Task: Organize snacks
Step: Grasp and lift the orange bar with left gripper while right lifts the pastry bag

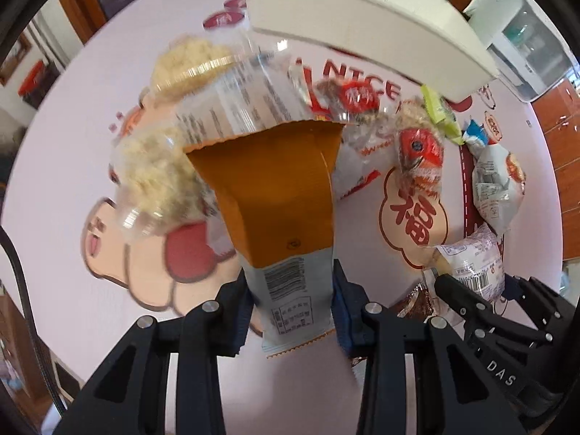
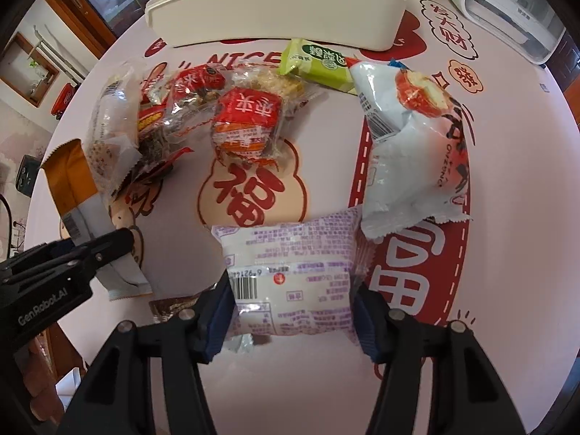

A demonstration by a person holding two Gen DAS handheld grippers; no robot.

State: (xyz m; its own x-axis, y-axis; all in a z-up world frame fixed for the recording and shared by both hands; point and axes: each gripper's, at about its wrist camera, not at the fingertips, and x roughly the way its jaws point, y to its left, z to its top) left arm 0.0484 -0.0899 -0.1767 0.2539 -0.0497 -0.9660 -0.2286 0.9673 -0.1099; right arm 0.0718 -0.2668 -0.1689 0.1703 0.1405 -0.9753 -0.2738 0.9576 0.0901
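Observation:
An orange-and-grey snack packet stands up between the pads of my left gripper, which is shut on its grey lower end. In the right wrist view that packet shows at the left, held by a black finger of the left gripper. My right gripper is shut on a white packet with purple print, its blue pads pressing both sides. The white bin sits at the far side of the table, and in the left wrist view the bin is at the top.
Loose snacks lie on the pink printed tablecloth: a red packet, a pile of clear wrappers, a green packet and a pale blue bag. A white appliance stands at the far right.

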